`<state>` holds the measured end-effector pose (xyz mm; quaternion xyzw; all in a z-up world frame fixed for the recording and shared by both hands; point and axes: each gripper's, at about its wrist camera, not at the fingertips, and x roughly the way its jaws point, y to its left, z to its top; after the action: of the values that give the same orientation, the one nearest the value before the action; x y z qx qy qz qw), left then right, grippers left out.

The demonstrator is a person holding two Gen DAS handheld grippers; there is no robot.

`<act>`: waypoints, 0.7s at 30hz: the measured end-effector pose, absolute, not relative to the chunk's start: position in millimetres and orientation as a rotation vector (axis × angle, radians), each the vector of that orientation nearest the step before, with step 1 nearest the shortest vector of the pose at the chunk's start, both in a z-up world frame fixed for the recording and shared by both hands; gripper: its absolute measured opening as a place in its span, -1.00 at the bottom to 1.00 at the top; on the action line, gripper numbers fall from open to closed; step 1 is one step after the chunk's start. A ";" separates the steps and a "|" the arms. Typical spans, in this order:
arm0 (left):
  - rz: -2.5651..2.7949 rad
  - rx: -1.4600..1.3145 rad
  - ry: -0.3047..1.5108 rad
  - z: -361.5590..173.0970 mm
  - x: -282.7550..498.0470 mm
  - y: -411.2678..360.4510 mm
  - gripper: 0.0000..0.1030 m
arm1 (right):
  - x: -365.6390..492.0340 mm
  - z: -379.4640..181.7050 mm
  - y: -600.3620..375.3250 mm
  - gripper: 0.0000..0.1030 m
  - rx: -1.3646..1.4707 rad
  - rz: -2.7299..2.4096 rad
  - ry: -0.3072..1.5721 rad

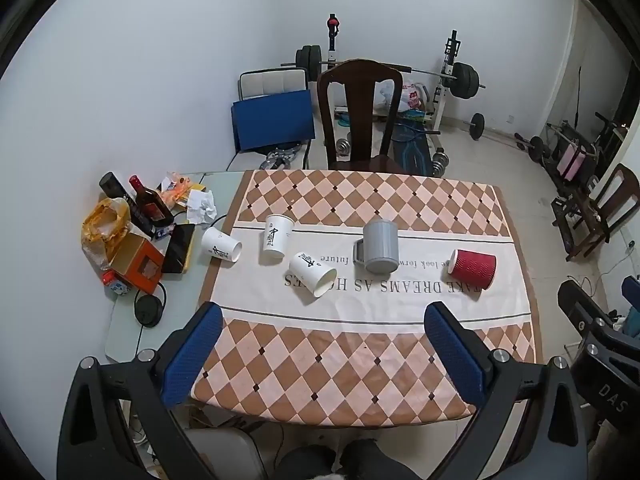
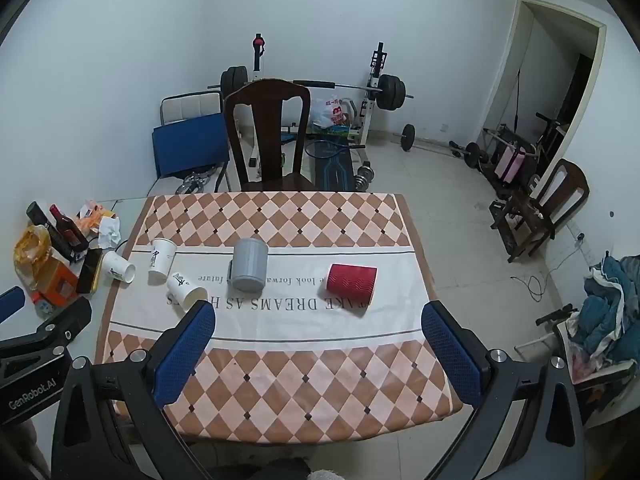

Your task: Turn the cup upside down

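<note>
Several cups are on the checkered tablecloth (image 1: 360, 360). A red ribbed cup (image 1: 472, 269) (image 2: 352, 283) lies on its side at the right. A grey mug (image 1: 380, 246) (image 2: 249, 264) stands mid-table; I cannot tell which end is up. One white paper cup (image 1: 277, 236) (image 2: 161, 260) stands upside down. Two more white cups lie on their sides: one near the centre (image 1: 311, 274) (image 2: 185, 289), one at the cloth's left edge (image 1: 221, 245) (image 2: 118, 267). My left gripper (image 1: 326, 354) and right gripper (image 2: 320, 354) are open and empty, above the table's near edge.
Clutter sits on the table's left side: bottles (image 1: 150, 204), an orange box (image 1: 138, 264), a phone (image 1: 178, 248), crumpled paper (image 1: 202, 204). A dark wooden chair (image 1: 360, 116) stands behind the table. Weights and a bench rack (image 1: 452, 76) are at the back wall.
</note>
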<state>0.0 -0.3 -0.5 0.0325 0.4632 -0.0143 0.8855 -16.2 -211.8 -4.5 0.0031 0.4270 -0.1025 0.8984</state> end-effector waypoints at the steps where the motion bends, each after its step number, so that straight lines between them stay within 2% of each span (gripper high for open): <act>1: -0.029 0.068 0.966 -1.1 0.0 -1.0 1.00 | -15.4 -5.0 -211.2 1.00 0.007 -0.212 0.885; 21: -0.061 0.058 0.986 -3.5 4.1 -8.3 1.00 | -20.1 -7.5 -218.1 1.00 0.001 -0.223 0.899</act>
<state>4.1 -8.3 -3.5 0.0279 0.4731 -0.0292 0.8801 -20.1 -218.1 -7.5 0.0003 0.4338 -0.1074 0.8946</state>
